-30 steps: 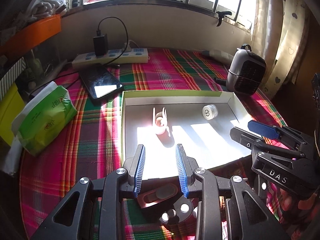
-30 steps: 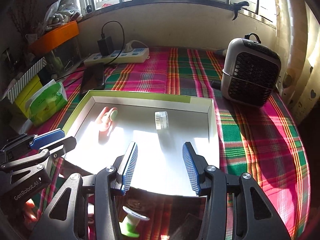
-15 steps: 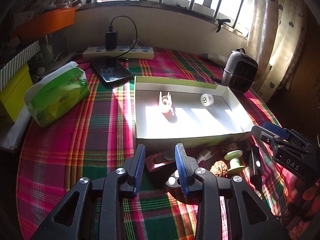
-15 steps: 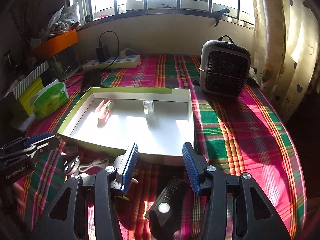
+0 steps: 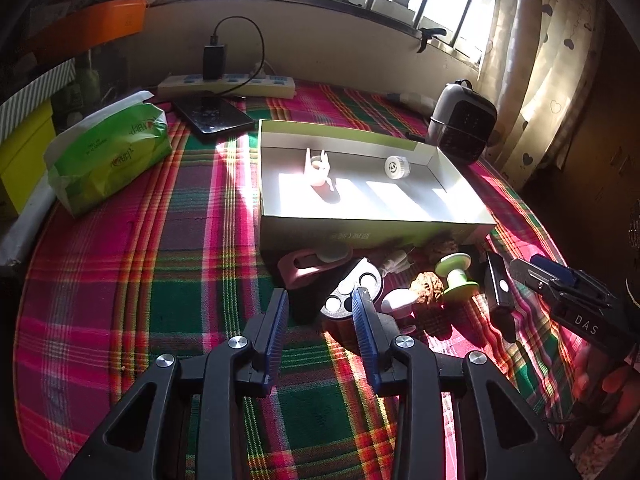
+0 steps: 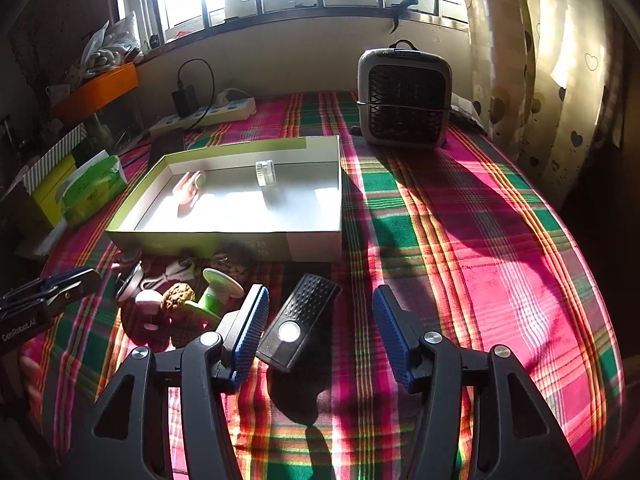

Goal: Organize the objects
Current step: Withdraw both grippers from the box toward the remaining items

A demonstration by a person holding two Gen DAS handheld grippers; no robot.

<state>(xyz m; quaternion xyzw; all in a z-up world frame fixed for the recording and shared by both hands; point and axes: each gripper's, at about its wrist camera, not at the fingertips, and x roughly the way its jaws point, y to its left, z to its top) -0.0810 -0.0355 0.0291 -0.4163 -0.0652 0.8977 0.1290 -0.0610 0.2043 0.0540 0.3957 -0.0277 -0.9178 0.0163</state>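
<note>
A shallow white box with green rim sits mid-table. It holds a pink clip-like piece and a small white roll. In front of it lie a pink holder, a round grey disc, a walnut, a green spool, a white cable and a black remote-like device. My left gripper is open and empty, above the cloth just short of the disc. My right gripper is open and empty, with the black device between its fingers.
A grey fan heater stands behind the box at right. A power strip with charger, a dark phone, a green tissue pack and a yellow box are at the back left. The plaid cloth covers the table.
Both grippers have pulled back toward me from over the box, so the loose objects in front of it have come into view. Both stay open and empty.
</note>
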